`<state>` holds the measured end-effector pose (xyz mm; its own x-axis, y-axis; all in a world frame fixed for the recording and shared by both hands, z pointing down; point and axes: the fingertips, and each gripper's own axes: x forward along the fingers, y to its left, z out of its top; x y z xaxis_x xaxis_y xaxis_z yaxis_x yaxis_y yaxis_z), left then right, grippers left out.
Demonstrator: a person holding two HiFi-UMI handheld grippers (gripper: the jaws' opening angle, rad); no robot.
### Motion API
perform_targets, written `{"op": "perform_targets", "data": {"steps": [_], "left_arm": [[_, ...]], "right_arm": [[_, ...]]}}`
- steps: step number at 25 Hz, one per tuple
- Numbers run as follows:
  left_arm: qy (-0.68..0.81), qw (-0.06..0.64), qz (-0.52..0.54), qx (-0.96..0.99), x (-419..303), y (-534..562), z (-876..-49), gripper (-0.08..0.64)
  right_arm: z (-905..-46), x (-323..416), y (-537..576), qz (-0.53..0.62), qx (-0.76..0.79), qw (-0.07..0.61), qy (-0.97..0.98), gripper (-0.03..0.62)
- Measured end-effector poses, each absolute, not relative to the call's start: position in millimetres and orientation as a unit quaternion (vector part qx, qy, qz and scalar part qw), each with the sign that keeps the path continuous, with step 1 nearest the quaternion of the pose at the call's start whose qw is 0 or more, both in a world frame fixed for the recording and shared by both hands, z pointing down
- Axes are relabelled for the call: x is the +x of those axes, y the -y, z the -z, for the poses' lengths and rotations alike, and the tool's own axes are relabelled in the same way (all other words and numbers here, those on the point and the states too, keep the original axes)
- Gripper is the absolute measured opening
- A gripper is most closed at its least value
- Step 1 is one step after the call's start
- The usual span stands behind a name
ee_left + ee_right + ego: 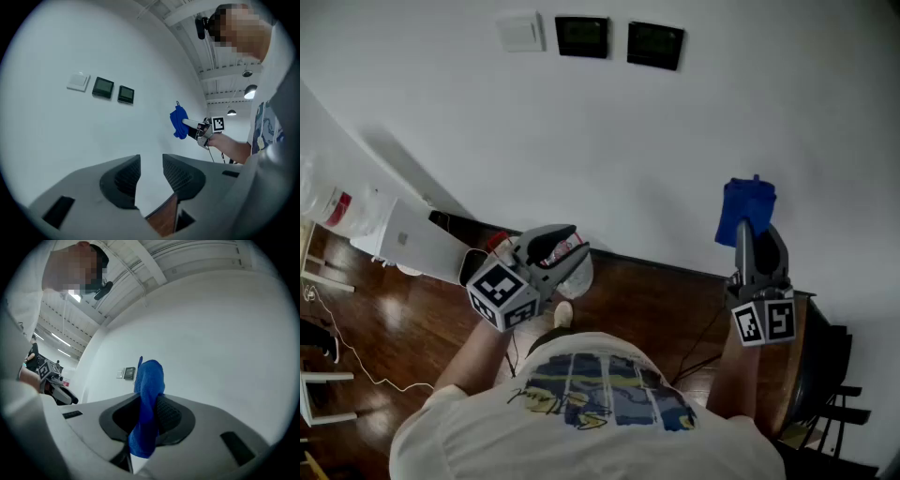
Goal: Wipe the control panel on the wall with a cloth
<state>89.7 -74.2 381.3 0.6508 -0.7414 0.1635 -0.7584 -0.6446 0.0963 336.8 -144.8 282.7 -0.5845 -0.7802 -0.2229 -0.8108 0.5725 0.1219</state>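
Observation:
Two black control panels [582, 37] [655, 45] hang high on the white wall beside a white switch plate [519, 33]. My right gripper [750, 228] is shut on a blue cloth [746, 204] and points up at the wall, well below and right of the panels. In the right gripper view the cloth [150, 380] stands clamped between the jaws of that gripper [150, 401], with a panel [130, 373] partly hidden behind it. My left gripper [570, 242] is lower left; its jaws [151, 161] stand slightly apart, empty. It sees both panels [103, 87] [125, 94] and the cloth [178, 123].
A wooden floor [403, 328] lies below, with a white box [417, 246] against the wall at left, a thin cable [356, 361] and a red-and-white container [565, 253] under my left gripper. A dark chair [825, 375] stands at the right.

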Motion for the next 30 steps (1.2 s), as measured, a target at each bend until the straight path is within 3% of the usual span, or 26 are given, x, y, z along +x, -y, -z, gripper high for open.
{"op": "perform_targets", "data": {"steps": [15, 30], "left_arm": [[0.371, 0.088, -0.063, 0.922, -67.0, 143.2, -401.1, 0.127], [0.327, 0.126, -0.054, 0.935, -54.5, 143.6, -428.1, 0.127]], "right_arm": [[-225.3, 230.9, 239.4, -0.151, -0.554, 0.104, -0.812, 0.074], [-170.1, 194.7, 312.3, -0.197, -0.601, 0.126, -0.764, 0.074]]}}
